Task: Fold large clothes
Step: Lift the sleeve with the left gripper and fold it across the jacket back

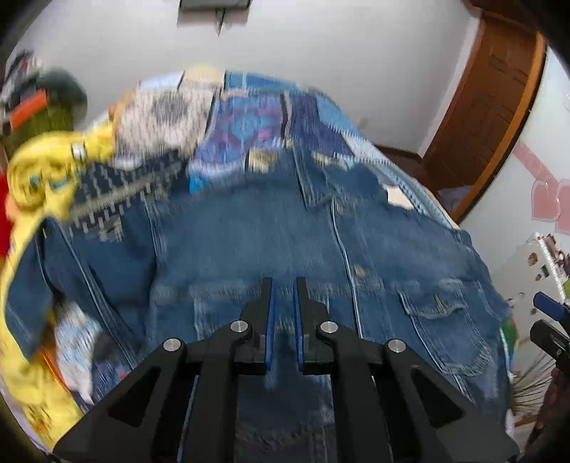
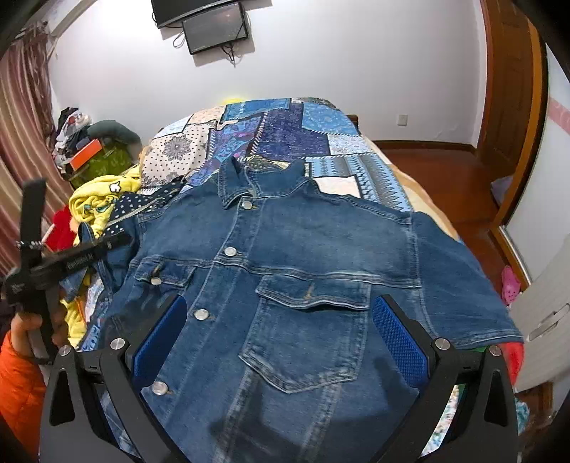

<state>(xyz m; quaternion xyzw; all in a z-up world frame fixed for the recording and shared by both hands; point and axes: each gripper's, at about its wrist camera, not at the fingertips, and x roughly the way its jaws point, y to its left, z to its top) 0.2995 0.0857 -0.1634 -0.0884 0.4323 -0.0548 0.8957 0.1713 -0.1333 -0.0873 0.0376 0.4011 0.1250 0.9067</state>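
A blue denim jacket lies front up and spread flat on the bed, collar toward the far wall, buttons down its middle. It also shows, blurred, in the left wrist view. My left gripper hovers over the jacket's lower part, its blue pads a narrow gap apart with nothing between them. It also shows at the left edge of the right wrist view, over the jacket's left sleeve. My right gripper is open wide and empty above the chest pocket.
The bed has a patchwork blue quilt. A yellow garment and other clothes are piled at the bed's left. A wooden door and floor are at the right. A screen hangs on the far wall.
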